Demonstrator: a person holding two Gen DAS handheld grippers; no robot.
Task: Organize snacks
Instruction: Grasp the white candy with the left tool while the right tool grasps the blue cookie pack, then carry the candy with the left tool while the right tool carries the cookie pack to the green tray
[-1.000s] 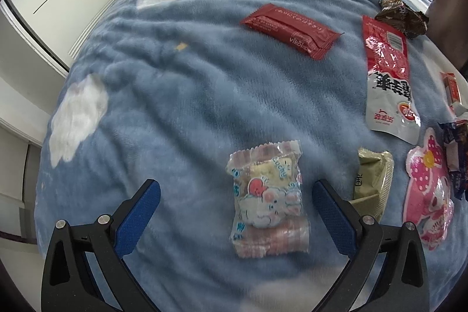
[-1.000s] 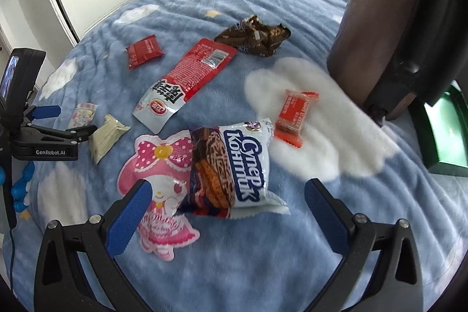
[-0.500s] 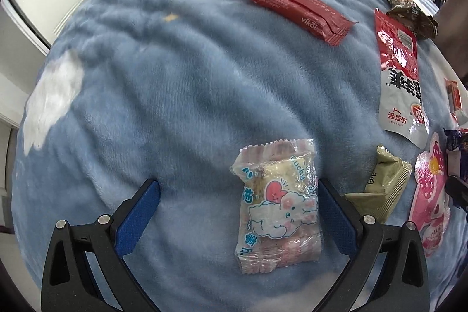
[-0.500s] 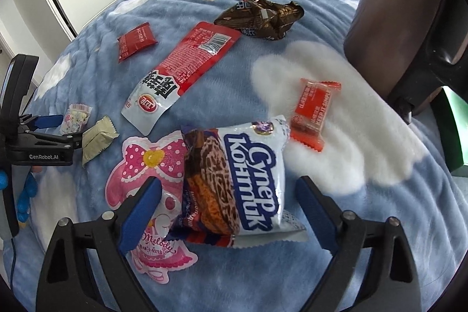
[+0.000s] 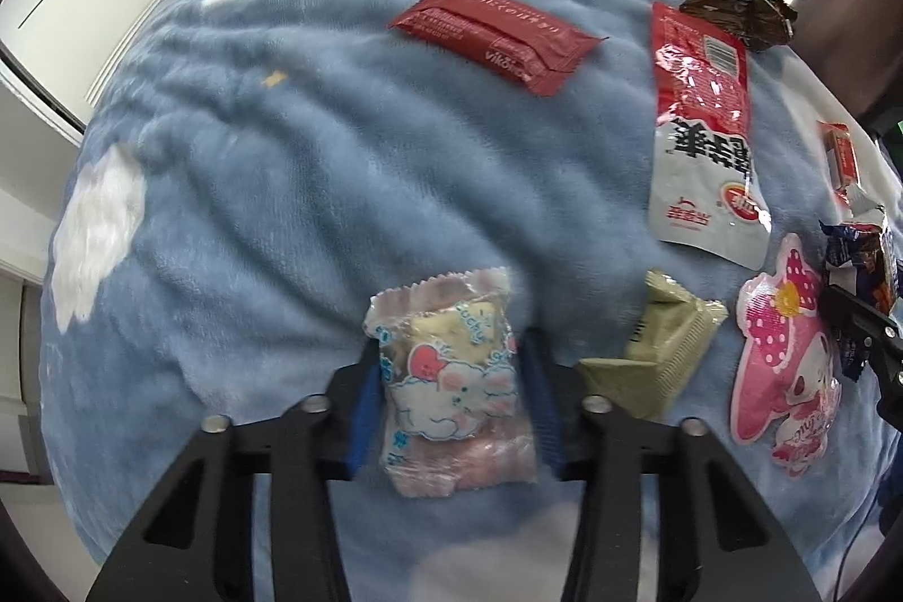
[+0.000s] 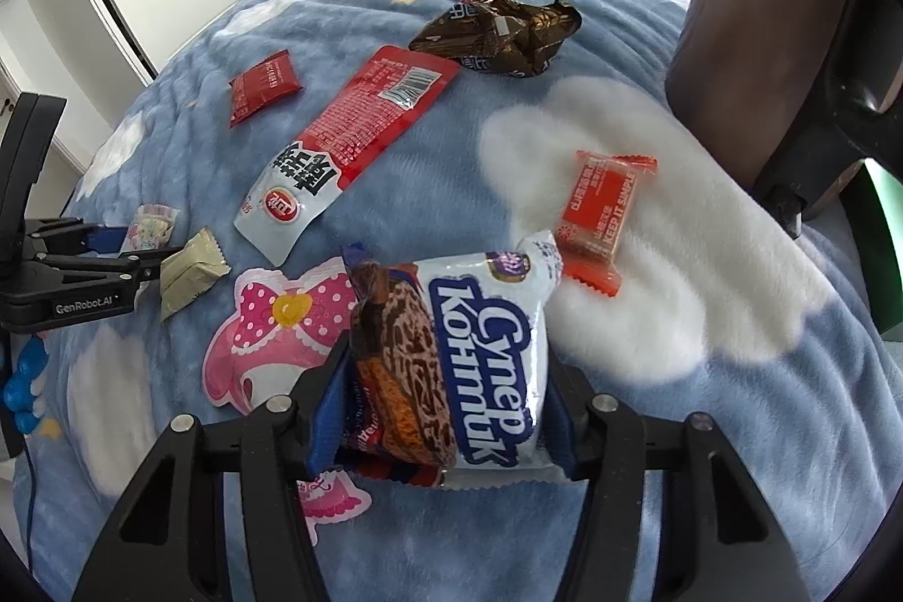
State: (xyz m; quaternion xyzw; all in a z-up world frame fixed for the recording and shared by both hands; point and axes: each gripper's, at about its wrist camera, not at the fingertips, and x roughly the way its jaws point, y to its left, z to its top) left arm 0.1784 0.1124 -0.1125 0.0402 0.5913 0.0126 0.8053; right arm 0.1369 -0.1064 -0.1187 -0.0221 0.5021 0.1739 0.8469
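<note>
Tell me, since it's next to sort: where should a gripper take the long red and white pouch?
Grip the red and white pouch across its narrow width near the middle, coming from above. It lies flat and long on the blanket, with both long edges free of other snacks.

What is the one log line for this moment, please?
left gripper: closing on clear candy packet | right gripper: closing on white cookie bag | surface: blue blanket
</note>
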